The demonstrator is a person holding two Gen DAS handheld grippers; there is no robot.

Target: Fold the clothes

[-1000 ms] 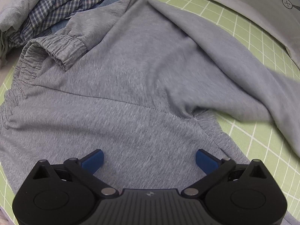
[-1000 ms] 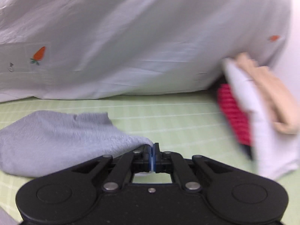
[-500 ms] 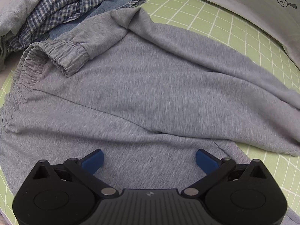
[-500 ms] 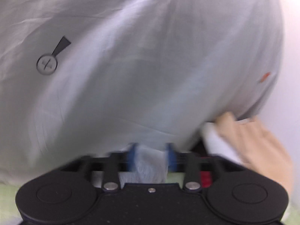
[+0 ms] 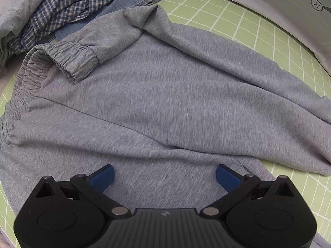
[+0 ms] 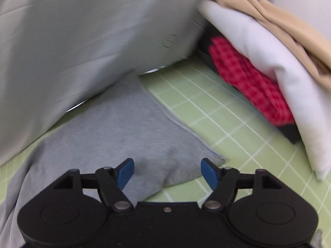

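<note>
The green grid mat (image 5: 238, 20) carries the grey sweatpants (image 5: 165, 95), which lie flat with their long axis running from the elastic waistband (image 5: 68, 62) on the left out to the leg ends on the right. The left gripper (image 5: 164, 172) hovers spread wide and empty over the middle. The right gripper (image 6: 166, 172), also released, sits directly above the leg end (image 6: 144, 136), so it is the nearer one for folding that end toward the waistband.

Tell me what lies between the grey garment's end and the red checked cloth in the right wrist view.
Only bare green grid mat lies between the grey garment and the red checked cloth, as the right wrist view shows.
</note>
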